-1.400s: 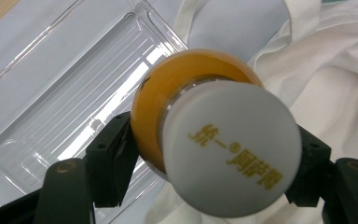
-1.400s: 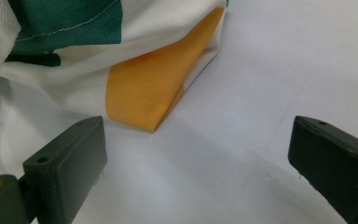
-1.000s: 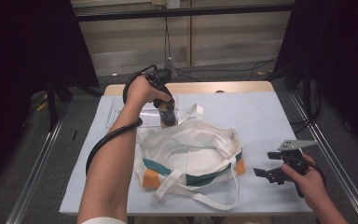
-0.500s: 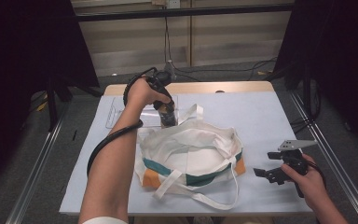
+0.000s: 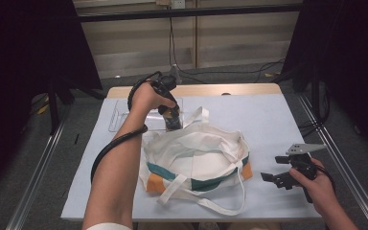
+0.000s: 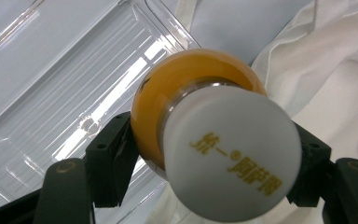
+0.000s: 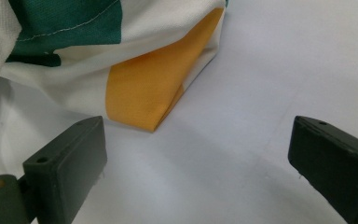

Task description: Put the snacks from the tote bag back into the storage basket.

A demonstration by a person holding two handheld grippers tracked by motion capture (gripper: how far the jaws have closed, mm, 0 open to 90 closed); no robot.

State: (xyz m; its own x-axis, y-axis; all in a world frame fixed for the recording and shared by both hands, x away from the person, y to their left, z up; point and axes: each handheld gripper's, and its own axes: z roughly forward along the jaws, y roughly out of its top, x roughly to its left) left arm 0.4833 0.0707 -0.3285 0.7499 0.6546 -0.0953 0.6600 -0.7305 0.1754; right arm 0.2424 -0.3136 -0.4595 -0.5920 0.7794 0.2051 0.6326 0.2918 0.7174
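One bottle (image 6: 200, 135) of orange drink sits clamped in the left gripper (image 5: 172, 120) jaws, cap toward the camera, just behind the tote bag (image 5: 196, 158) and its open mouth. Right gripper (image 5: 280, 178) waits beside the bag, jaws wide and empty.

Bare table (image 5: 278, 120) right of tote bag (image 5: 196, 158) — clear tray (image 5: 120, 112) blocks far-left

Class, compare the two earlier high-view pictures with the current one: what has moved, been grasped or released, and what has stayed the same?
Nothing visibly changed. The left gripper remains clamped on the orange bottle with the white cap, above the clear tray at the rim of the cloth bag. The right gripper still waits open beside the bag on the table.
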